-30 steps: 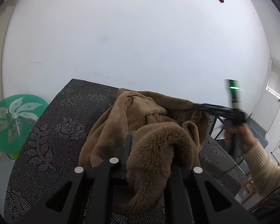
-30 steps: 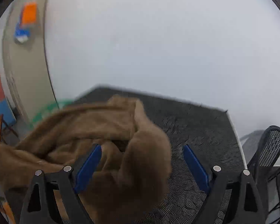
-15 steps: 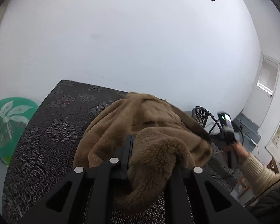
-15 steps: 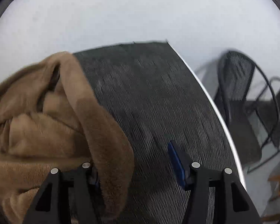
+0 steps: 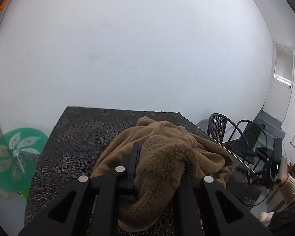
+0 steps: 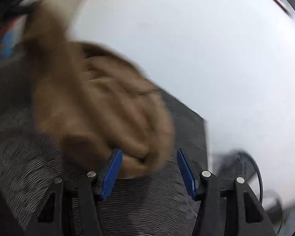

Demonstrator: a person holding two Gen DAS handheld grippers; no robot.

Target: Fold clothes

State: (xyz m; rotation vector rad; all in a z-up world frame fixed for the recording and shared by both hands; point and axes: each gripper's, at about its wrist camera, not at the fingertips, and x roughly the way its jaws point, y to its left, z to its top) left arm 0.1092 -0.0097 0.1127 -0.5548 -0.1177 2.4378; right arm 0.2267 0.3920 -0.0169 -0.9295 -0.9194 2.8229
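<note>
Left wrist view: left gripper (image 5: 159,157) clamped on a thick fold of a brown fleece garment (image 5: 167,157), black fingers (image 5: 134,157) nearly closed with the plush cloth bulging up between them and spilling toward 6 o'clock; rest of the garment heaped in a crumpled mound on a table under a dark floral-patterned cloth (image 5: 74,137), centre to 3 o'clock of the tabletop; green round fan with a white flower print (image 5: 15,157) at 9 o'clock, off the table edge; black mesh chairs (image 5: 236,137) at 3 o'clock; right-hand tool with a green light (image 5: 276,163) at 4 o'clock, off the table edge, above a cream knitted sleeve (image 5: 293,188).

Right wrist view, heavily blurred: right gripper (image 6: 148,167) spread wide, blue pads (image 6: 111,173) well apart; near edge of the garment between the pads, touching or only just beside the left pad, impossible to tell which; not gripped.
</note>
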